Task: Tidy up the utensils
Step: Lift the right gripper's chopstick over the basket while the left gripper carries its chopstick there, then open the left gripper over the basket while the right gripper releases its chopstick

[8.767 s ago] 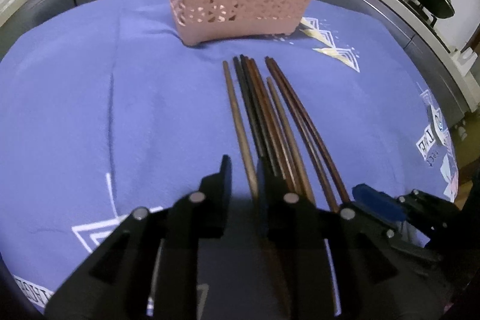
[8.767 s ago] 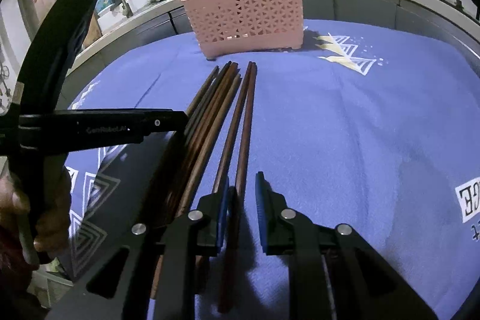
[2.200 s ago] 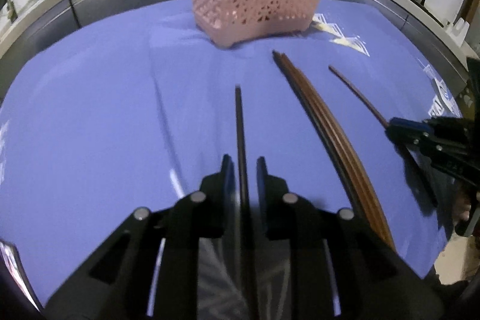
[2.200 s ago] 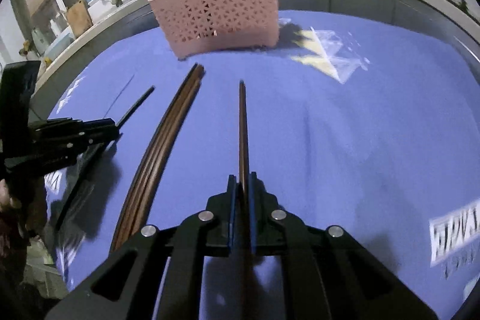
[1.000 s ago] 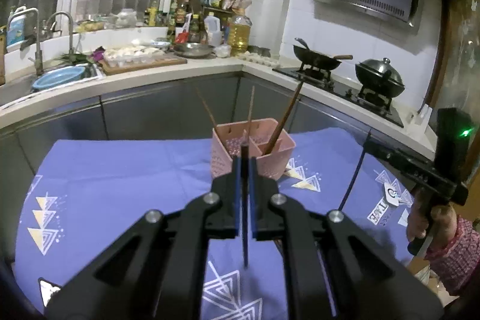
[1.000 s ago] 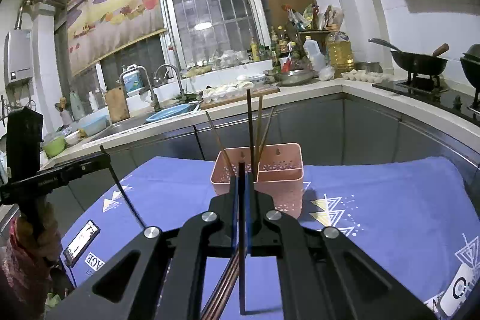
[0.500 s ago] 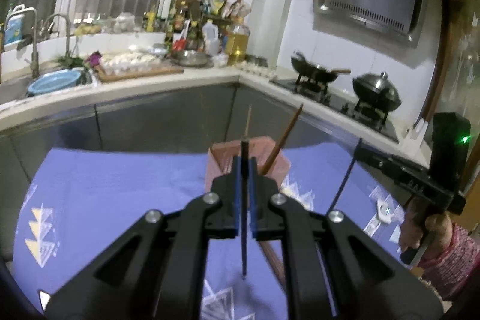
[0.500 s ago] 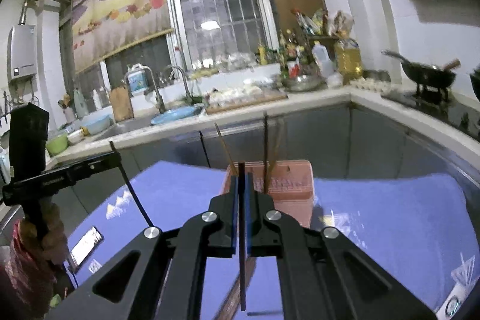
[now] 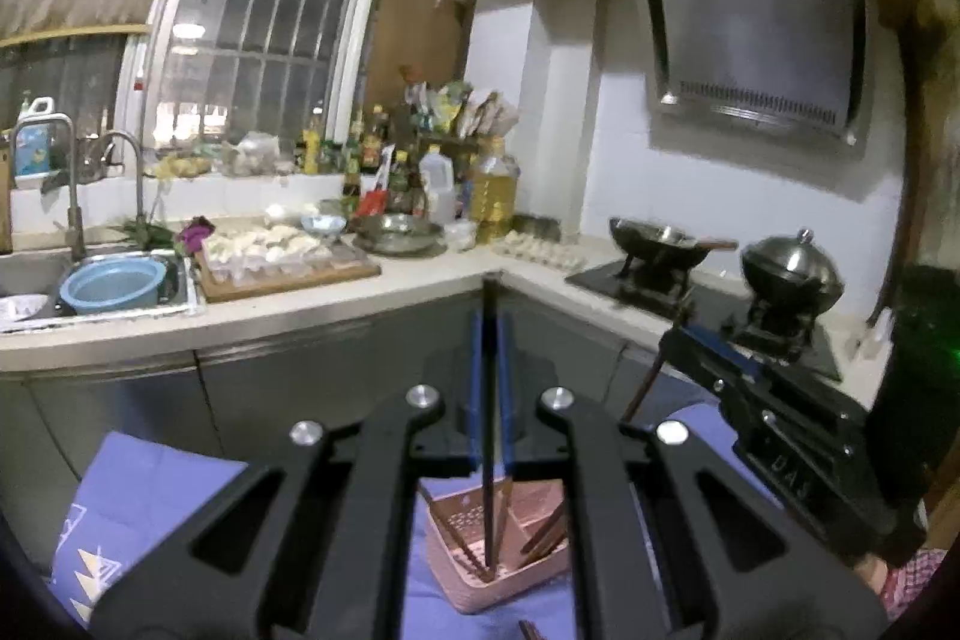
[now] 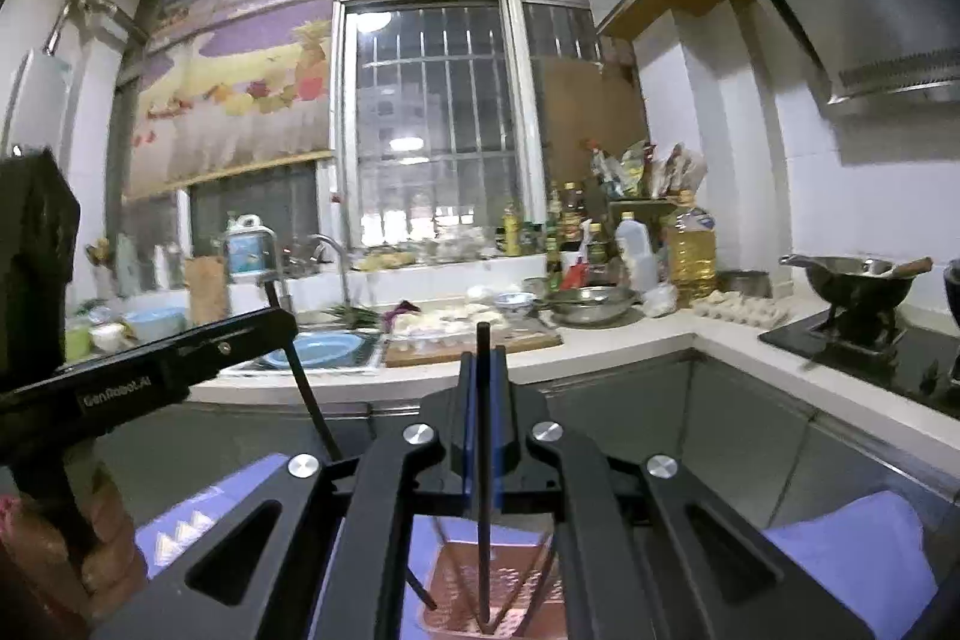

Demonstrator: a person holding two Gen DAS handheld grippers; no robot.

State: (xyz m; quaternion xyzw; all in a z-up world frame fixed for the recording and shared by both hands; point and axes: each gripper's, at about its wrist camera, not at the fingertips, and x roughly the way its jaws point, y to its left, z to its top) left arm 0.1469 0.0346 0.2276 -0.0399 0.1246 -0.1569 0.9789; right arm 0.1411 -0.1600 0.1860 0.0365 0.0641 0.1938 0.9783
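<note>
A pink basket (image 9: 498,556) sits on a blue-clothed counter (image 9: 138,496), low in both wrist views, with several chopsticks already leaning inside it; directly above the basket, the left claw (image 9: 491,340) is clamped on one dark chopstick (image 9: 489,490) held upright, its lower tip over or just inside a compartment; beside it, the right claw (image 10: 482,382) is clamped on a second chopstick (image 10: 483,550), also upright above the basket. To finish well, each stick should probably stay vertical and be lowered until its tip is past the rim before the claw lets go, clear of the leaning sticks. The claw arms hide much of the basket; which compartment each tip points at cannot be told. Beyond the basket, a kitchen worktop with a sink (image 9: 114,280) and a stove (image 9: 708,292).
</note>
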